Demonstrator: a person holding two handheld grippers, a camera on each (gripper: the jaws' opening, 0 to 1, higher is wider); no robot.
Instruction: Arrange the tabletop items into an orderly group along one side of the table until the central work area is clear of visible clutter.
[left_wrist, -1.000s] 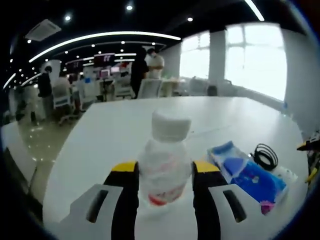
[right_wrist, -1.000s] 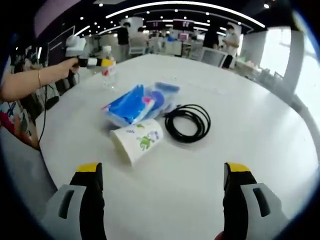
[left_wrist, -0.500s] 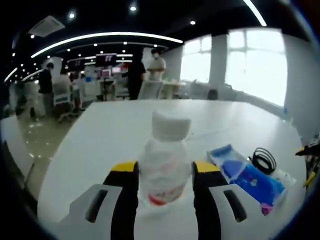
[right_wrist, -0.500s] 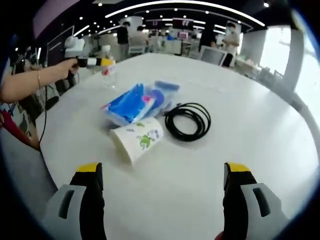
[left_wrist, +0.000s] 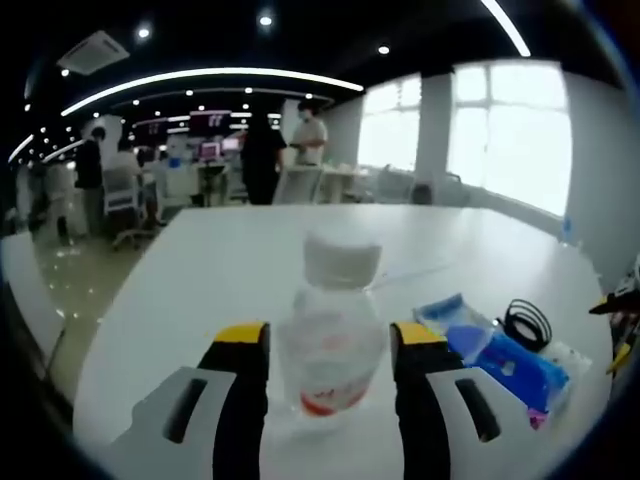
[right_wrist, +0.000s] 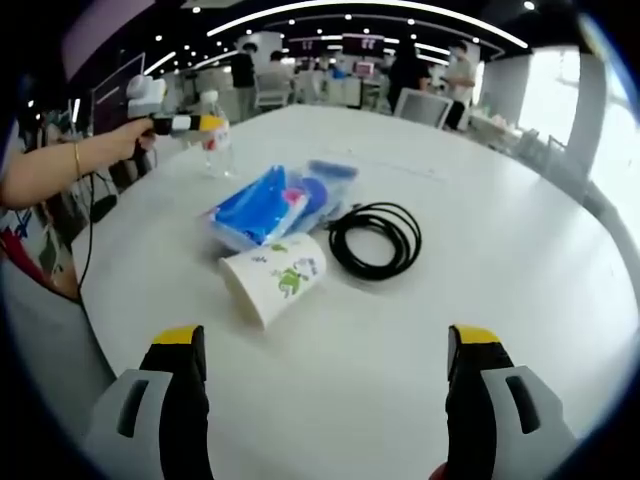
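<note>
One water bottle (left_wrist: 333, 340) is framed upright between the left gripper (left_wrist: 331, 345) jaws at the table (right_wrist: 500, 250) edge, contact uncertain. One blue tissue pack (right_wrist: 262, 205), one tipped paper cup (right_wrist: 273, 280) and one coiled black cable (right_wrist: 376, 240) are grouped centrally. The right gripper (right_wrist: 325, 345) is spread wide, holding nothing.

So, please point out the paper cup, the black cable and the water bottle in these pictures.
paper cup (right_wrist: 272, 283), right gripper view, on its printed side.
black cable (right_wrist: 377, 240), right gripper view, on the coil's lower loop.
water bottle (left_wrist: 332, 335), left gripper view, on its clear body.
</note>
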